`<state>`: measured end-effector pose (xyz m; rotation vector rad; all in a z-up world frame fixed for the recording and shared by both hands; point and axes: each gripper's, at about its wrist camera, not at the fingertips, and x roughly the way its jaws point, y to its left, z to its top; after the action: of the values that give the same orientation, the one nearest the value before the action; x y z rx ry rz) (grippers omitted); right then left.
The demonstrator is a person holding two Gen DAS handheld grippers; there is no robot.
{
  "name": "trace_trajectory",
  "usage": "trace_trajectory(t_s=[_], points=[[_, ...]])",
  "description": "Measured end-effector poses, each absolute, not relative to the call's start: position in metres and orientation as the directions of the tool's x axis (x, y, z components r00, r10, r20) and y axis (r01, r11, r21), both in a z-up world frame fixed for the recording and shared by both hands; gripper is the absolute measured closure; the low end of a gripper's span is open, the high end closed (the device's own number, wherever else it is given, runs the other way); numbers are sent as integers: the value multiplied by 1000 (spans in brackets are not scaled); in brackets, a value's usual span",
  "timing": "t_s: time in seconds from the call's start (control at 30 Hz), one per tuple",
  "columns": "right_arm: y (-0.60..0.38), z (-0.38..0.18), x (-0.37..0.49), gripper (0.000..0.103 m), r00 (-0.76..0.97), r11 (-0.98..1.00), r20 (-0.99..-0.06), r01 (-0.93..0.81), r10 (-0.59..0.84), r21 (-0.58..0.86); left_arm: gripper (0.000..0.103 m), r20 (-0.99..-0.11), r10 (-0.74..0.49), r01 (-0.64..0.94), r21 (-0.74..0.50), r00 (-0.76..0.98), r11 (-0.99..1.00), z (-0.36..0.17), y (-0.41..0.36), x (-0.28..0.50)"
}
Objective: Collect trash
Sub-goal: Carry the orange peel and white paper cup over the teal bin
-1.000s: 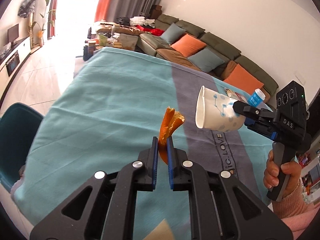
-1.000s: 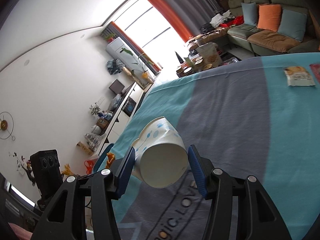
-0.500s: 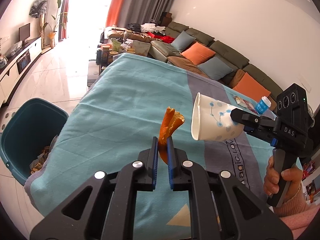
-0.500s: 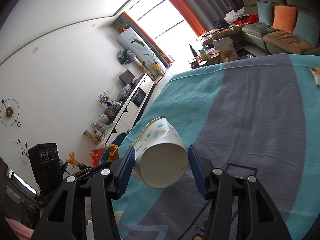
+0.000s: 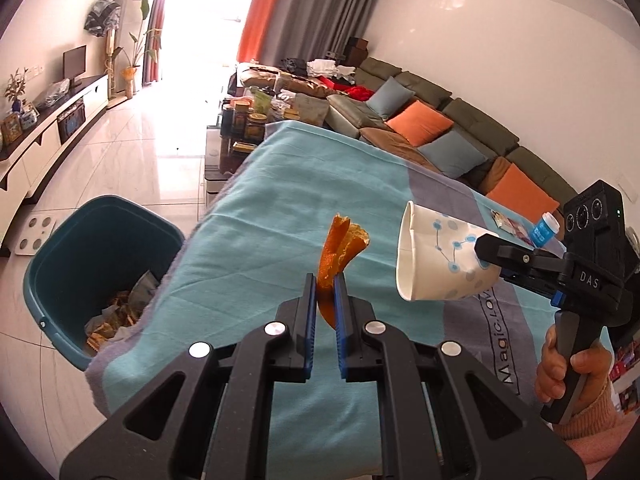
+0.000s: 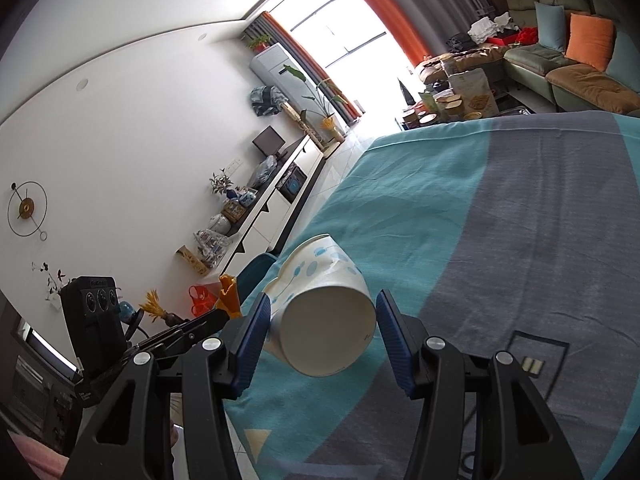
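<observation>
My left gripper is shut on a curled strip of orange peel, which sticks up above the teal and grey tablecloth. To its right, my right gripper holds a white paper cup with blue dots on its side, mouth facing left. In the right wrist view the right gripper is shut on the cup near its base, and the peel shows to the left. A teal trash bin with scraps inside stands on the floor beyond the table's left edge.
A blue-capped bottle and a flat packet lie at the table's far right. A cluttered coffee table and a long sofa lie behind. A person's hand grips the right handle. A TV cabinet lines the left wall.
Both grippers have moved toward the table's left edge, still holding the peel and the cup. The teal bin has come fully into the left wrist view.
</observation>
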<state>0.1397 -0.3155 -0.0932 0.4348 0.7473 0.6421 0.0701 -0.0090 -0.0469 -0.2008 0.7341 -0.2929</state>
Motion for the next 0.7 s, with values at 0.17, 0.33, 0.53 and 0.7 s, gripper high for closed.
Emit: trace_trajectory(t_s=[0.17,0.33,0.53,0.7], points=[[-304,-92,141,51,545,722,-488,-394,681,568,94,-623,-319,173,-285,714,943,-46,0,67],[-294,-91,142,51,531,715,-490,-408,691,567,94,-620,-308,157,-286,722,945,-45,7,64],[-285,-90,144,51,520,711,-492,-420,698,564,94,-618,-296,141,-287,728,947,-44,14,62],[-281,-88,145,51,513,708,-494,-427,702,563,94,-615,-287,130,-287,734,949,-43,19,58]])
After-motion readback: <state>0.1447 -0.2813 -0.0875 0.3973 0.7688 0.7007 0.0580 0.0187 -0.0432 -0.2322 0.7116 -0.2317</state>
